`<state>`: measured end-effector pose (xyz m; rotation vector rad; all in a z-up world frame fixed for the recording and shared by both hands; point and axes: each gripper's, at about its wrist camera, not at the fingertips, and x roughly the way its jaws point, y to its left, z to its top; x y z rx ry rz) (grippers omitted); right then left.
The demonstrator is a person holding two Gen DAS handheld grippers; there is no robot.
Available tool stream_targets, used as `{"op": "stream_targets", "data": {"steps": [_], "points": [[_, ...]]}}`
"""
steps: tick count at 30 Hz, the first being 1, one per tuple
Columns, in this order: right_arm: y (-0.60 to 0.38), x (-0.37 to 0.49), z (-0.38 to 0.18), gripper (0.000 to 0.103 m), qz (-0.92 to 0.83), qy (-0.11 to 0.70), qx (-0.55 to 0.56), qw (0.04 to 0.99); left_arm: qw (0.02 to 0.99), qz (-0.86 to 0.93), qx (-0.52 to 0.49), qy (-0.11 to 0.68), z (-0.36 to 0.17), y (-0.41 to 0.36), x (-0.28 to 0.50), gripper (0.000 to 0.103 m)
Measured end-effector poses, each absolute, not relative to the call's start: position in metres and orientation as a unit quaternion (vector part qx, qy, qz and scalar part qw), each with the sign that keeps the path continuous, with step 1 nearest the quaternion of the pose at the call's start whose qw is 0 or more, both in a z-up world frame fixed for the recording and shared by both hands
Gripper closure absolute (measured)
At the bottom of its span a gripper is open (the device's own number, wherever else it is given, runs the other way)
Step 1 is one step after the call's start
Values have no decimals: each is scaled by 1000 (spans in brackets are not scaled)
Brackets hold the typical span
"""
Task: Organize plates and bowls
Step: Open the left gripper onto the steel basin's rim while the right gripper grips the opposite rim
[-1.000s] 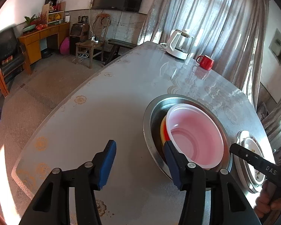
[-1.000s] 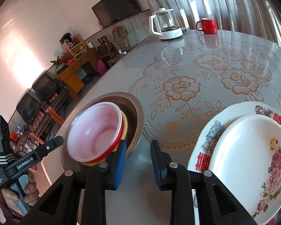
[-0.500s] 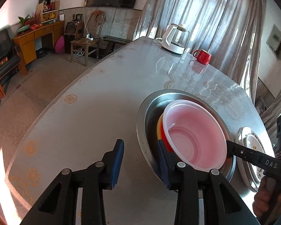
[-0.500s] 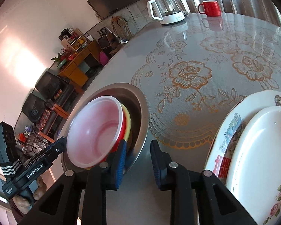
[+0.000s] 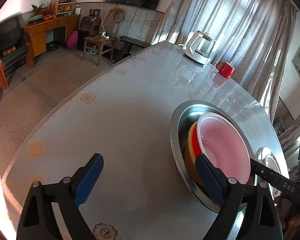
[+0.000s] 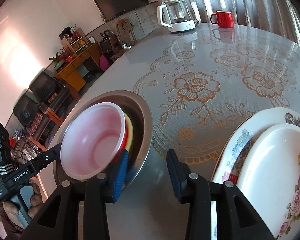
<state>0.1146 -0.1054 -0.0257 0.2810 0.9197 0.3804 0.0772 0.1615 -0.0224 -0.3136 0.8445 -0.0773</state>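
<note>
A translucent pink bowl (image 5: 224, 146) sits nested on a red and a yellow bowl inside a wide metal bowl (image 5: 175, 132) on the table. My left gripper (image 5: 148, 172) is at the metal bowl's near left rim. Its jaws are opening wide, with only that rim and bare table between them and no pad pressing. In the right wrist view, my right gripper (image 6: 147, 170) is at the other side of the metal bowl (image 6: 148, 124). Its jaws are opening and nothing is gripped. A white oval plate (image 6: 280, 160) lies on a larger patterned plate (image 6: 236, 150) to the right.
A glass kettle (image 6: 176, 18) and a red mug (image 6: 223, 19) stand at the table's far end. The flowered tablecloth (image 6: 196, 84) lies between them and the dishes. A hand (image 6: 33, 202) holds the left gripper's handle. Beyond the table's left edge are floor and furniture.
The left jaws first narrowed at the metal bowl's rim, then spread wide apart. The right jaws have widened from nearly shut. The nested bowls stay in the metal bowl.
</note>
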Motion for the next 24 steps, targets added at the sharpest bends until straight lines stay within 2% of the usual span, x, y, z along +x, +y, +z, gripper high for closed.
{"op": "stream_targets", "data": {"steps": [3,7,14,17,20,24], "points": [[-106,116,-25,64,181,444,136,867,899,-47,-143,412,-21,161,76,0],[-107,117,-26,64,184,449,142,863,887,-36,-139,440,-24,163,82,0],[-106,116,-26,64,185,449,142,862,901,-79,-131,406,-17,159,71,1],[-106,116,-27,64,186,450,143,862,911,-62,-88,398,-14,153,71,10],[-106,115,-26,64,189,450,143,861,908,-77,-82,404,-14,151,74,16],[-106,114,-26,64,194,449,144,860,905,-85,-82,409,-15,152,78,30]]}}
